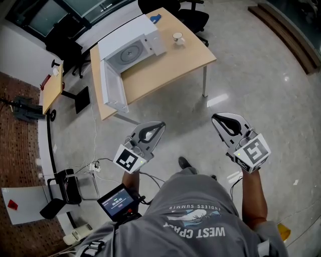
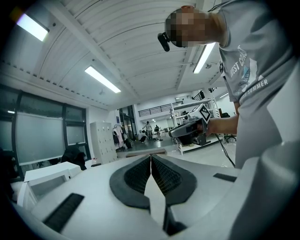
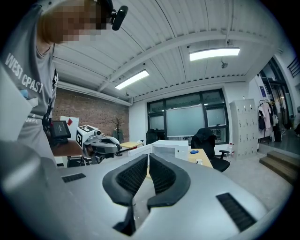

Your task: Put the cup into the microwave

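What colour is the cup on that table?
The cup is white; the head view shows it best.

An open-plan office, perhaps a lab: wooden desks (image 1: 165,65), black swivel chairs (image 1: 193,14), grey lockers (image 2: 101,140) (clothes hang beside them), ceiling strip lights (image 3: 214,54), a brick wall (image 3: 93,112).

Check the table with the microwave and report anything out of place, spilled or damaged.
Nothing stands out. The microwave sits on the table with its door swung wide open, and the cup stands upright beside it, apart, with no spill in view.
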`<state>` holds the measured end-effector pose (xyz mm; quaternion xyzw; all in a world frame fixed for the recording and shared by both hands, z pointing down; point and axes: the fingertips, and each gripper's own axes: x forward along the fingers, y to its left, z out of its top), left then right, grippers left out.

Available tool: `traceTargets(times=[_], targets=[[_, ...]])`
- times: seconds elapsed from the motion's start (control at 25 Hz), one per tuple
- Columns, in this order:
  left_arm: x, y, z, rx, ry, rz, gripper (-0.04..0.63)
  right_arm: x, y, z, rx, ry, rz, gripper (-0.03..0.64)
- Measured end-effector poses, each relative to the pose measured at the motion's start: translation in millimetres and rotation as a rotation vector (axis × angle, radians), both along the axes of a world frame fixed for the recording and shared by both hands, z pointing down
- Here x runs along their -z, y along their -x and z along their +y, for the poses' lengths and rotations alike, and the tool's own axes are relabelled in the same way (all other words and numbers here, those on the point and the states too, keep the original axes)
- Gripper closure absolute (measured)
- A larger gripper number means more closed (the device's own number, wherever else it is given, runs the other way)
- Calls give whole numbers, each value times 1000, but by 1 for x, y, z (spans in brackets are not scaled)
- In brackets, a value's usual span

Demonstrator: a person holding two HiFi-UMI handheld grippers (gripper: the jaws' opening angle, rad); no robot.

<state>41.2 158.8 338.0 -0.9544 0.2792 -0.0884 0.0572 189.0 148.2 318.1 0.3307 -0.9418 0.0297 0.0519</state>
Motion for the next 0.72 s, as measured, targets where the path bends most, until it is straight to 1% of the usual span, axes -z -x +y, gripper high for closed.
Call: traceTargets(times=[0.36, 0.44, 0.56, 0.72], targets=[[2, 17, -3, 4, -10, 22, 572, 6, 19, 3, -4, -23, -8, 595], [3, 12, 3, -7, -11, 30, 572, 6, 17, 9, -3, -24, -8, 595], [4, 2, 14, -21, -14, 10, 572, 8, 8, 20, -16, -19, -12, 595], [6, -8, 34, -15, -19, 20, 572, 6, -3, 40, -9, -15, -2, 595]])
